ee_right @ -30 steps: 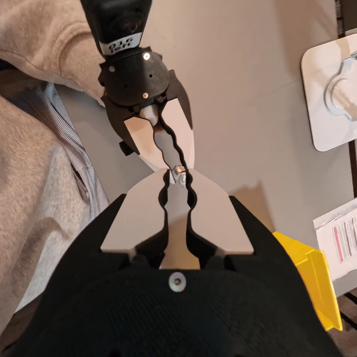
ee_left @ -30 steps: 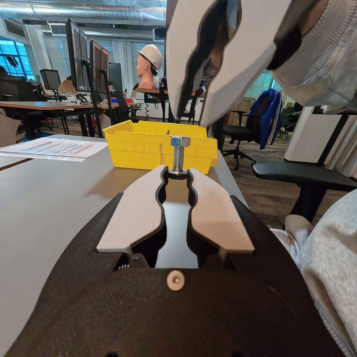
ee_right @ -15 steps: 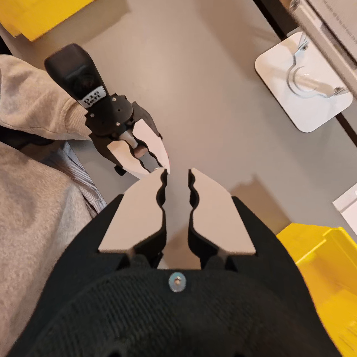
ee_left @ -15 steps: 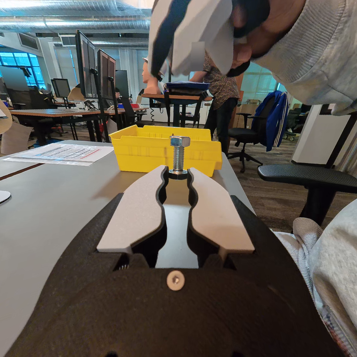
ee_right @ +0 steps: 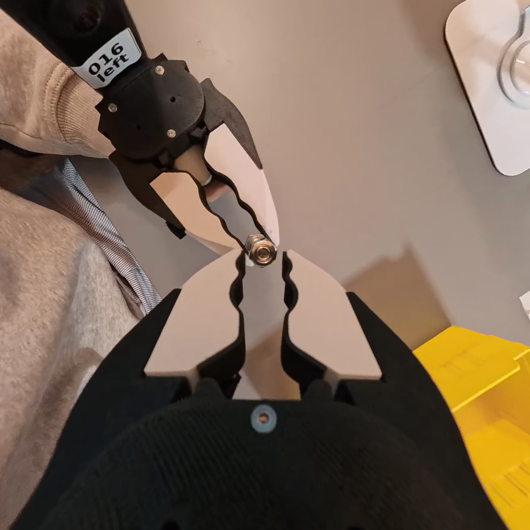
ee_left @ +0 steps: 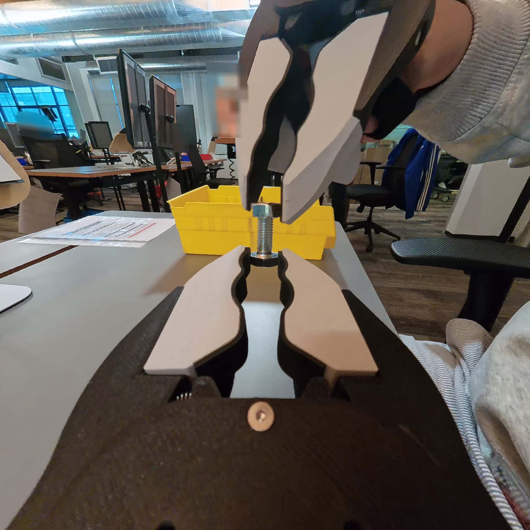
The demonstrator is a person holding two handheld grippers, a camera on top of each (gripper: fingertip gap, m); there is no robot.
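Note:
My left gripper is shut on a dark hex nut at its fingertips, low over the grey table. A silver bolt stands upright in the nut, head up. My right gripper points straight down from above, and it also shows in the left wrist view. Its jaws are a little apart, one tip on each side of the bolt head, with a narrow gap on the right side. The left gripper shows below it with a white tag on its handle.
A yellow bin stands just behind the bolt near the table's right edge and also shows in the right wrist view. A printed sheet lies at the left. A white base with a metal clamp is farther off. A black chair stands beside the table. Only a small space, under 4 cm, lies between the two pairs of fingers.
The right gripper lifted off and swung away half a second ago, and has come back down over the bolt head with the same jaw gap. The left gripper kept still with nut and bolt.

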